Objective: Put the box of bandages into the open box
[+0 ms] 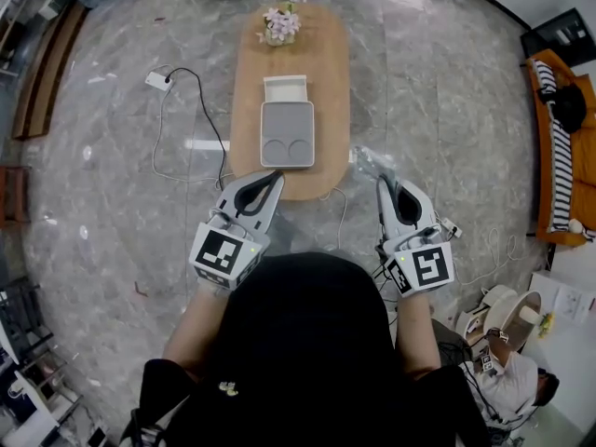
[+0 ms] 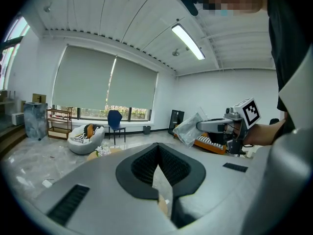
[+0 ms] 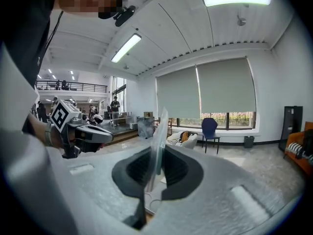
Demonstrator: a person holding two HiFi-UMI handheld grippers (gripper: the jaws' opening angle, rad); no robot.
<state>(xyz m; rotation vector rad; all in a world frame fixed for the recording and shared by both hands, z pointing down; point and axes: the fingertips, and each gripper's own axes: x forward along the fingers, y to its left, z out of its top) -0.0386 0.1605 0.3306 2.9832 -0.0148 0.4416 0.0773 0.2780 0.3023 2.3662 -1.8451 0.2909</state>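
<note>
1 clear packet [image 1: 371,161] is pinched in the right hand-held gripper [image 1: 382,182].

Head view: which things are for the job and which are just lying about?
For the job: open box on the table; clear plastic bag, pinched in the fingers of the right gripper; left gripper, shut and empty. I can't pick out a bandage box.

Just lying about: flowers at the table's far end; white plug and cable beside the table; orange sofa.
</note>
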